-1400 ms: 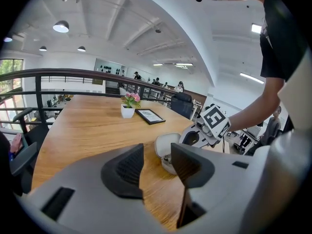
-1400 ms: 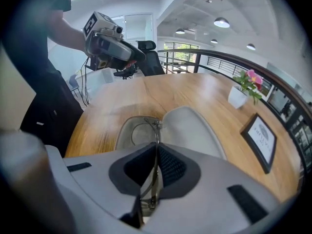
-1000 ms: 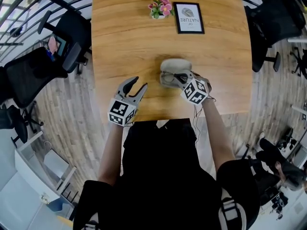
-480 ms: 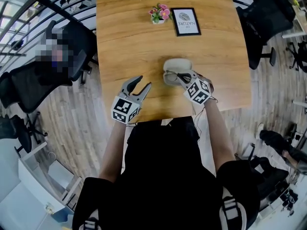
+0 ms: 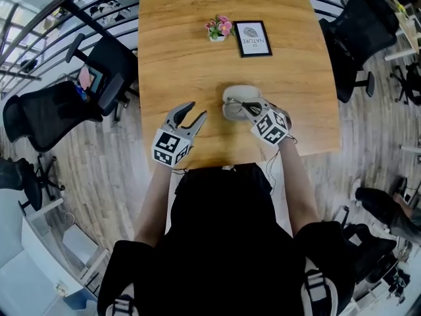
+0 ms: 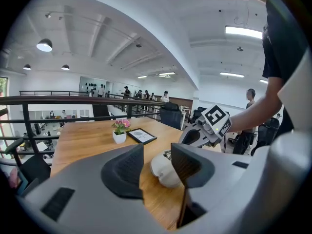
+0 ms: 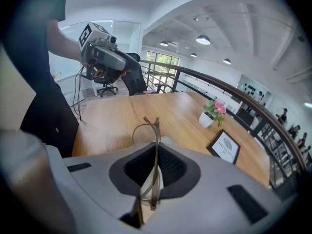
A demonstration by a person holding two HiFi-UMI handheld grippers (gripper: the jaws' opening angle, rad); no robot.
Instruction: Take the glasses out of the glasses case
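- Step in hand, as I read it: pulling the glasses out. The grip is made but the glasses are not yet set down.
- Right tool [image 5: 246, 106] is clenched on the glasses [image 7: 156, 130]. In the right gripper view the thin frame runs edge-on between the two pads, with one curved temple tip poking out past the jaws.
- In the head view the glasses [image 5: 249, 104] are right over the case [image 5: 234, 97], at its near-right side. I can't tell whether they are fully clear of it or a part is inside.
- The case is a pale rounded pouch lying on the table [image 5: 191, 51], about mid-table and well apart from the flower pot [image 5: 218, 29] and the picture frame [image 5: 253, 39] at the far edge.
- Left tool [image 5: 195, 111] has its jaws apart with nothing between the pads. It hangs over the table to the left of the case and does not touch it.
- In the left gripper view the case [image 6: 163, 172] shows past the open jaws, with the right tool [image 6: 195, 136] above it.
- The next move likely calls for carrying the glasses up and off to a bare patch of table, holding the pinch gently since the frame is thin.
- Risk: the case is not held, so it may drag along if a temple snags. The left tool could pin it down.
- Then lower the glasses and open the jaws only once they rest flat.
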